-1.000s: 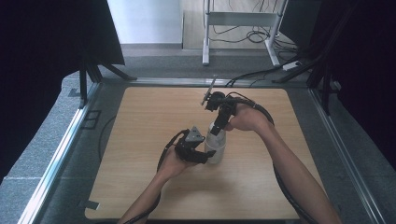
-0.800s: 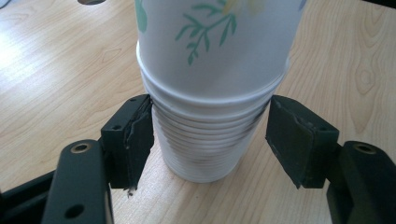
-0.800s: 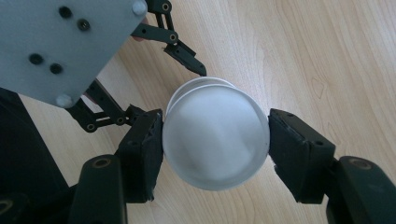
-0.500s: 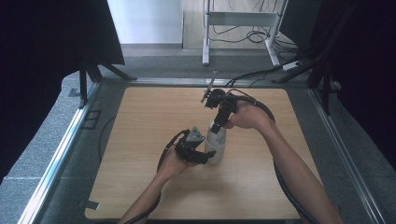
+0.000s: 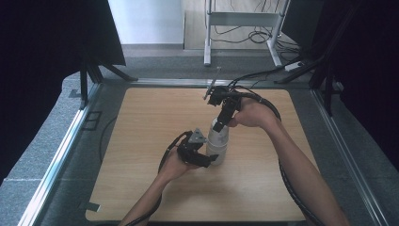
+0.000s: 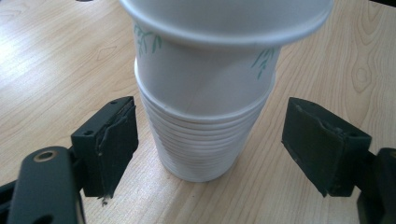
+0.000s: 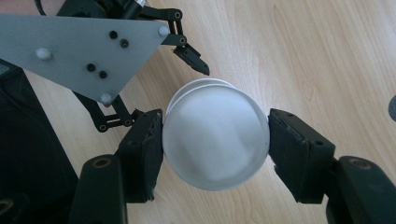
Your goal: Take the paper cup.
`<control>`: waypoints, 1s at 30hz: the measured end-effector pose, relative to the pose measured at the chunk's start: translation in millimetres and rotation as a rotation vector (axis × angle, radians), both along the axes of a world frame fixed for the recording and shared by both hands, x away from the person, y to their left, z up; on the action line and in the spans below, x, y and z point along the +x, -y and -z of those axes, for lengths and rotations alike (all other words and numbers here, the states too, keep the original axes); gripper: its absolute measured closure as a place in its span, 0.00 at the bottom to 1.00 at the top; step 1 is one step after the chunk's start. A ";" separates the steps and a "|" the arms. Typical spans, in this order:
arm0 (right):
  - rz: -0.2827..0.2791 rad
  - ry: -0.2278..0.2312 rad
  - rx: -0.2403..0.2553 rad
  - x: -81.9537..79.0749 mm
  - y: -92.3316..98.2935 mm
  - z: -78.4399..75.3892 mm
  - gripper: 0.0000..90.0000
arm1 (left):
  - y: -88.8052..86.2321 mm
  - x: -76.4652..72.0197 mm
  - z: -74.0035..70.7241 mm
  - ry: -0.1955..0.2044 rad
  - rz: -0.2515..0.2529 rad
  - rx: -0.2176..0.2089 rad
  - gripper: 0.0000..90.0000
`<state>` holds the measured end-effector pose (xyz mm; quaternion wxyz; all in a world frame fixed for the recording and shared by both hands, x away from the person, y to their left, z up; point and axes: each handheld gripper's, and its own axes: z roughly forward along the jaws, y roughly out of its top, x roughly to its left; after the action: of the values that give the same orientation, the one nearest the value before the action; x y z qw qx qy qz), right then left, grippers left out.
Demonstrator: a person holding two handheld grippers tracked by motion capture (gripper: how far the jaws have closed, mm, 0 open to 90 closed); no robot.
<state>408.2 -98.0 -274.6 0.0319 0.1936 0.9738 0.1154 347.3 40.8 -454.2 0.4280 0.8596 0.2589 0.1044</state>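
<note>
Two grippers: right gripper [image 7: 215, 140] clamps top cup [image 7: 215, 140]; left gripper [image 6: 210, 144], just opening, straddles green-sprigged cup stack [image 6: 201, 140].

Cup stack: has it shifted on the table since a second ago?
No. In the high view the cup stack stands at the same spot on the wooden table, equally far from its front edge as before.

In your left gripper view the top cup [image 6: 224, 28] runs off the upper edge, so its mouth is cut away. In your right gripper view that cup's wide rim [image 7: 215, 137] hides the stack of cups [image 7: 198, 84] beneath, apart from a sliver. From the high view the green print on the cups is too small to make out.
</note>
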 end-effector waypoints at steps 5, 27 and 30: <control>0.002 0.008 0.003 -3.2 0.4 -9.1 0.42 | 0.1 -0.1 0.2 -0.002 0.000 0.003 0.18; 0.006 0.050 0.027 -18.8 9.3 -36.1 0.42 | -1.8 -0.8 -1.9 -0.012 0.007 0.000 0.16; -0.004 0.053 0.034 -20.8 11.0 -40.1 0.42 | -1.6 -1.0 -1.8 -0.012 0.006 0.005 0.16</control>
<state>387.4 -109.1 -234.5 0.0541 0.1889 0.9709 0.1371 346.3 42.4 -452.4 0.4247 0.8620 0.2587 0.0984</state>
